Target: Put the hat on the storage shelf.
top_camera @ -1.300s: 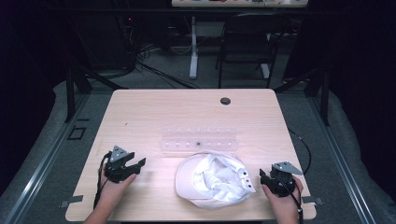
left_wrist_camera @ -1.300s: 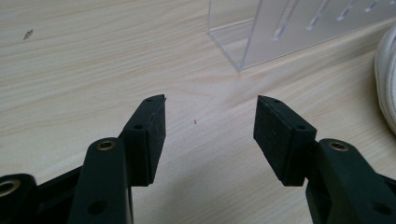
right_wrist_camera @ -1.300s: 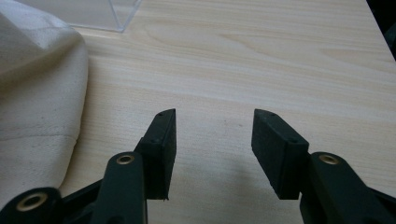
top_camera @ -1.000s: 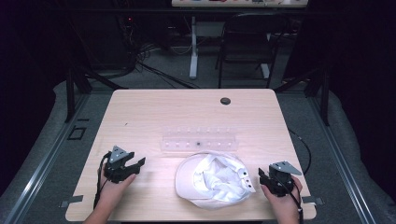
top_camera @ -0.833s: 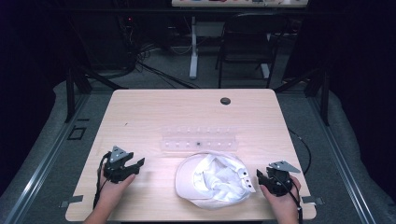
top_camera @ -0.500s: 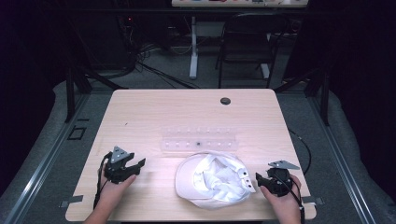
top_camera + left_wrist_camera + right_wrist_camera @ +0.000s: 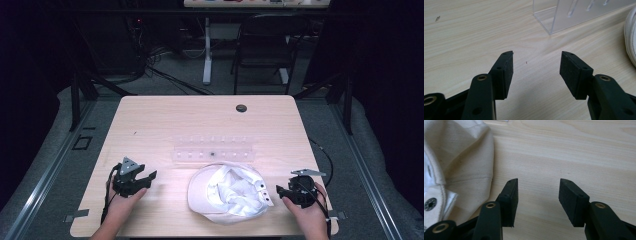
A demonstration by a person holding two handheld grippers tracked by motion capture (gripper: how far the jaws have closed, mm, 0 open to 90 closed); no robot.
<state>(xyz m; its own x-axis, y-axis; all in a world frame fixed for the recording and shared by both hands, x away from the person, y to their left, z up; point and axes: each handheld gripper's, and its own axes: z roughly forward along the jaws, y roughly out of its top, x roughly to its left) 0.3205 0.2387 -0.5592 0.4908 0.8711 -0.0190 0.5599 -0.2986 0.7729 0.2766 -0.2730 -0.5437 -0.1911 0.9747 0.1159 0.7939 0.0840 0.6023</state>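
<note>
A white cap (image 7: 227, 192) lies upside down near the table's front edge, its snap strap turned to the right. My right gripper (image 7: 280, 191) rests on the table just right of the cap, pointing left at it. In the right gripper view the cap (image 7: 461, 157) lies left of my right gripper (image 7: 539, 192). Its jaws have just been closing a little and still stand wide, with only bare wood between them. My left gripper (image 7: 148, 179) rests at the front left, open and apart from the cap; the left gripper view shows my left gripper (image 7: 536, 65) holding nothing.
A clear acrylic rack (image 7: 212, 149) with a row of slots lies just behind the cap; its corner (image 7: 574, 15) is ahead of the left jaws. The wooden table (image 7: 175, 115) has a black grommet (image 7: 241, 108) at the back. A chair (image 7: 265, 45) stands beyond the table.
The right hand has shifted only slightly beside the cap. The left hand, the cap and the rack have stayed where they were.
</note>
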